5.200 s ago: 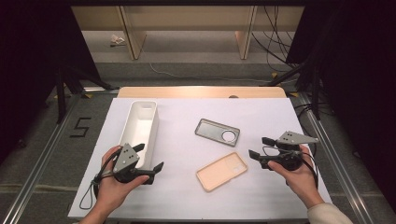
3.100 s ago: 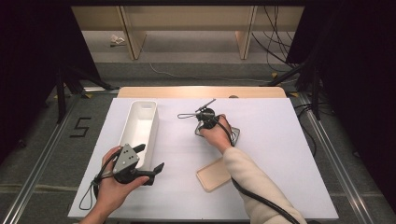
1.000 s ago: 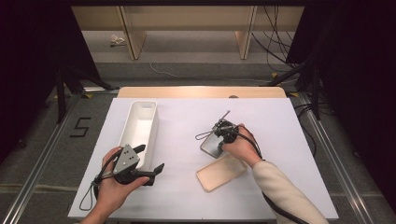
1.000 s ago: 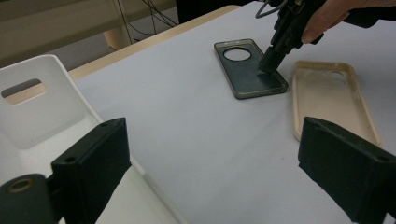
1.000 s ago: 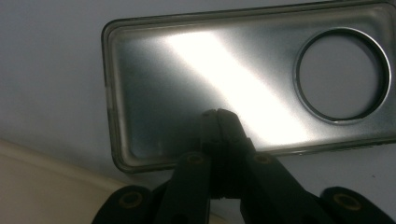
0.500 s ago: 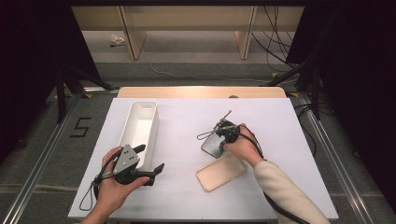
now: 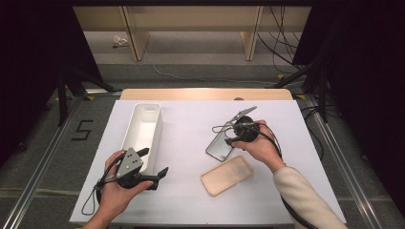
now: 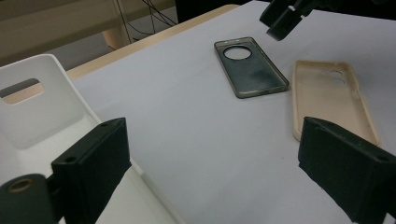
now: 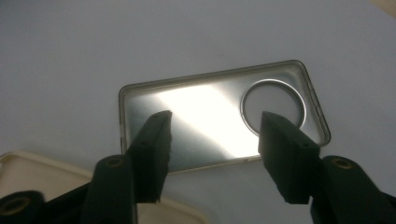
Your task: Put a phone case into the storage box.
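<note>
The grey phone case [image 7: 220,145] is left flat on the desk [image 7: 191,124], just released beneath the right tongs [image 9: 212,140], now spread, while the left tongs [image 8: 210,172] are held spread near the white bin [image 7: 143,126].

Table [image 7: 191,119] brightly lit from above, surroundings dark; strong glare on grey case [image 9: 205,107]; near jaws blurred.

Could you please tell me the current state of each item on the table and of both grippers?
Grey phone case: flat, hollow up, released.
Beige phone case: flat, hollow up, untouched.
White bin: upright, empty.
Right gripper: jaws just opened, above the grey case.
Left gripper: open, empty.
</note>
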Available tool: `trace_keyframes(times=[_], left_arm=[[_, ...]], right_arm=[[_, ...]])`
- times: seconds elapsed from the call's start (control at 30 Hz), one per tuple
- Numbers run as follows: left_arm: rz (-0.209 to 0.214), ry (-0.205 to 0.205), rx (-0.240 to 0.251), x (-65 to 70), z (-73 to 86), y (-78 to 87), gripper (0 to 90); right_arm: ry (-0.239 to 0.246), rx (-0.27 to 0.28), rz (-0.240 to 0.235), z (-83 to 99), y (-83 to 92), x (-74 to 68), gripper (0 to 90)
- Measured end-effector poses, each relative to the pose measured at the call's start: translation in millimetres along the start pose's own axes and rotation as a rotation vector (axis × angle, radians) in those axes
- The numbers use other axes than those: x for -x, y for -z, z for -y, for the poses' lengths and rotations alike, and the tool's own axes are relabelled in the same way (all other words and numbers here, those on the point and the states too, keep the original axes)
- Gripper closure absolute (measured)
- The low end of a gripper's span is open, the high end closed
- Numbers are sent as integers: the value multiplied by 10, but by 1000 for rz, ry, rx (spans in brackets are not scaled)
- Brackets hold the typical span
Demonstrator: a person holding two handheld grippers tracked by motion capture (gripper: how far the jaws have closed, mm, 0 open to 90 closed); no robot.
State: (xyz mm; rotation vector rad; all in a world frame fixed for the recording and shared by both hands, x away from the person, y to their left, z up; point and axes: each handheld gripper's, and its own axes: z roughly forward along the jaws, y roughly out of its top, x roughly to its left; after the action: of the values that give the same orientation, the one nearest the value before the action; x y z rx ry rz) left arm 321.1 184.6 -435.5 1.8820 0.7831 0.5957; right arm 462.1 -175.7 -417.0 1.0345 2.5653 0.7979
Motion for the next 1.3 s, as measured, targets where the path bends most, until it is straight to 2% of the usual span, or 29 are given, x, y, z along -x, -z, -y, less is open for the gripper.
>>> trace_keyframes(times=[0.17, 0.23, 0.27, 0.33, 0.43, 0.53, 0.8, 0.93, 0.97, 1.3], left_arm=[[-3, 1, -2, 0, -2, 0, 86], [-3, 2, -2, -2, -1, 3, 86], [-3, 3, -2, -4, -1, 4, 86], [-4, 2, -2, -4, -1, 5, 86], [-4, 3, 0, -4, -2, 6, 85], [-4, 1, -2, -4, -2, 5, 86], [-3, 3, -1, -3, -2, 6, 86], [-4, 0, 1, 0, -7, 6, 86], [-4, -1, 1, 2, -8, 6, 86], [0, 2, 1, 0, -7, 2, 86]], right_arm=[[-29, 11, 8, 127, 117, 53, 330], [-49, 29, 17, 193, 179, 89, 285], [-79, 70, 4, 249, 225, 112, 256], [-92, 101, -15, 300, 258, 127, 243], [-96, 123, -20, 344, 277, 133, 215], [-125, 138, -18, 379, 304, 146, 201], [-113, 140, -24, 351, 288, 112, 193], [-112, 114, -53, 302, 279, 42, 234], [-99, 91, -67, 270, 271, -3, 253], [-51, 33, -88, 159, 185, -132, 257]])
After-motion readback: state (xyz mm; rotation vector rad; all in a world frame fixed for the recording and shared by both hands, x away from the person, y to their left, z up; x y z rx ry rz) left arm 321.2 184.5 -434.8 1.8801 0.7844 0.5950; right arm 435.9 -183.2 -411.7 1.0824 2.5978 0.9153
